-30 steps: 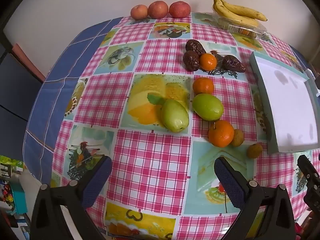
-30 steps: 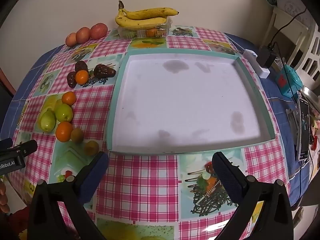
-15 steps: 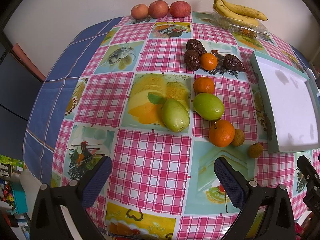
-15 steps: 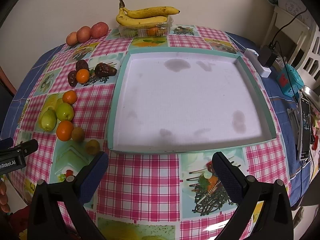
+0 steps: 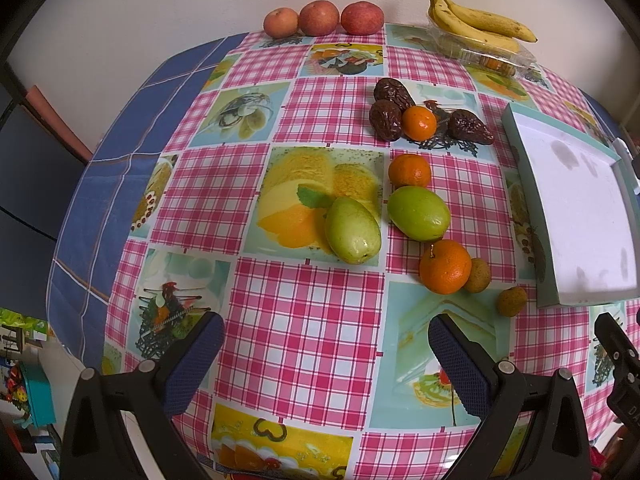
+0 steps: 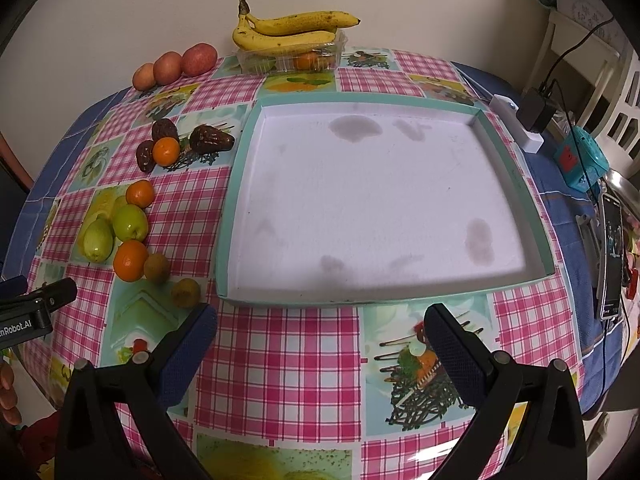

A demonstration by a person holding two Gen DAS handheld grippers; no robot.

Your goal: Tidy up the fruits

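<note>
Fruits (image 5: 418, 213) left of tray (image 6: 234, 208); both grippers' fingers (image 5: 456, 364) (image 6: 450, 346) wide apart.

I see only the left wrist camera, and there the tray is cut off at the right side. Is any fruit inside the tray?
Observer: No. The right wrist view shows the whole tray, and it holds only grey stains.
Operator: Is the right gripper holding something?
Observer: No. The right gripper is open and holds nothing, just in front of the tray's near rim.
Operator: What lies to the right of the tray?
Observer: A phone lies there on the blue cloth, apart from the tray.
</note>
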